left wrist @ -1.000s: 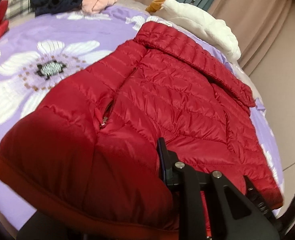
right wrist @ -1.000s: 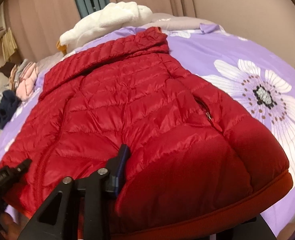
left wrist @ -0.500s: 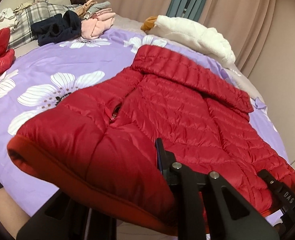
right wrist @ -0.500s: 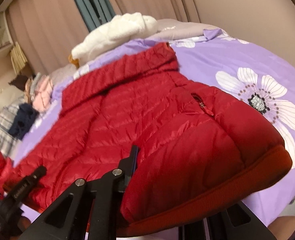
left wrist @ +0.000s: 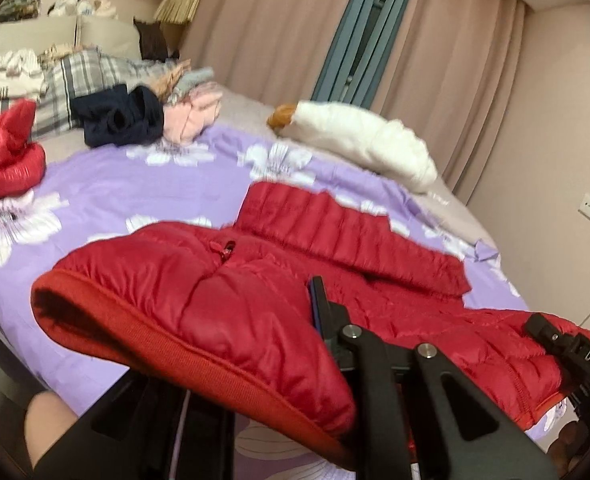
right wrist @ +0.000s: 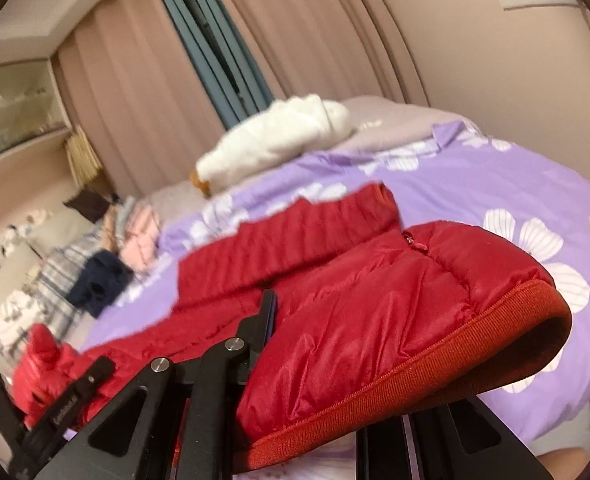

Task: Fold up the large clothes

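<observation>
Jacket hem lifted, both tools clamped

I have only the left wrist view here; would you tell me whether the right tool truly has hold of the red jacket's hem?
Observer: Yes. In the right wrist view the right tool grips the red jacket by its ribbed hem. Its jaws have just been closing, with the hem between them.
Operator: Thank you. Does that side's corner rest on the bed?
Observer: No. The right corner beyond the tool hangs in the air, gaping open above the purple sheet.
</observation>
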Motion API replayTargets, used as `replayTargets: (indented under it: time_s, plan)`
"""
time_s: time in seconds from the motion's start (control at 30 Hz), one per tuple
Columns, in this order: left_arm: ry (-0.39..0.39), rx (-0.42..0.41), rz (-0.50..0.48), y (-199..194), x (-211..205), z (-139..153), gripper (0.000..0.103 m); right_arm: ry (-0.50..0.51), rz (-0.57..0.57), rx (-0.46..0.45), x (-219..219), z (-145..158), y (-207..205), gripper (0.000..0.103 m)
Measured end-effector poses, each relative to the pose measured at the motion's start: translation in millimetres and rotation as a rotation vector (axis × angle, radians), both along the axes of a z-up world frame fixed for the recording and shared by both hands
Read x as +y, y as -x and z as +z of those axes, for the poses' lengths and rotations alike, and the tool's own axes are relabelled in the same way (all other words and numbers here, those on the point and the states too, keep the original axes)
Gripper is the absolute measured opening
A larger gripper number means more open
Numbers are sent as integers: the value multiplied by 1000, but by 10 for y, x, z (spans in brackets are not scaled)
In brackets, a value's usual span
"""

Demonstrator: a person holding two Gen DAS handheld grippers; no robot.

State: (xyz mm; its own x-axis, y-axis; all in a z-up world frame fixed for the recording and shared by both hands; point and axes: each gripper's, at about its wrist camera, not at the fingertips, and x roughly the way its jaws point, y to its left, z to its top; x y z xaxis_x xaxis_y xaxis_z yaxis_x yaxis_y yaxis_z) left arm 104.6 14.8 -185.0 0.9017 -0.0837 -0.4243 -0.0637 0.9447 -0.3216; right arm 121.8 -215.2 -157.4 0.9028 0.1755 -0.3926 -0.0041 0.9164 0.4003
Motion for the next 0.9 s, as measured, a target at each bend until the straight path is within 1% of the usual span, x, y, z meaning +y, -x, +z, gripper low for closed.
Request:
replayTargets:
  time_s: [0.1, 0.17, 0.23, 0.37, 0.47, 0.57, 0.77, 0.83, 0.9]
  plan:
    - [0, -80, 31, 163, 4, 148, 16, -8, -5, -48, -3, 98, 121, 19]
    - [-16, -97, 44, 208, -21, 215, 16, -1, -13, -69, 13, 145, 175, 19]
    - [-9, -98, 41, 244, -12, 257, 16, 2, -20, -73, 28, 188, 201, 19]
    - [23, -100, 32, 301, 31, 331, 16, -41, -13, -76, -23, 244, 230, 19]
    - [19, -127, 40, 361, 35, 360, 16, -20, -7, -92, 8, 286, 281, 19]
    - [29, -131, 47, 413, 62, 394, 16, 17, -10, -100, 67, 344, 325, 19]
    - [28, -187, 48, 582, 127, 552, 17, 17, 15, -158, 75, 507, 461, 19]
    - [31, -196, 46, 625, 137, 585, 17, 24, 15, -177, 79, 538, 498, 19]
    - [30, -187, 41, 621, 135, 604, 18, 37, 10, -187, 89, 550, 499, 19]
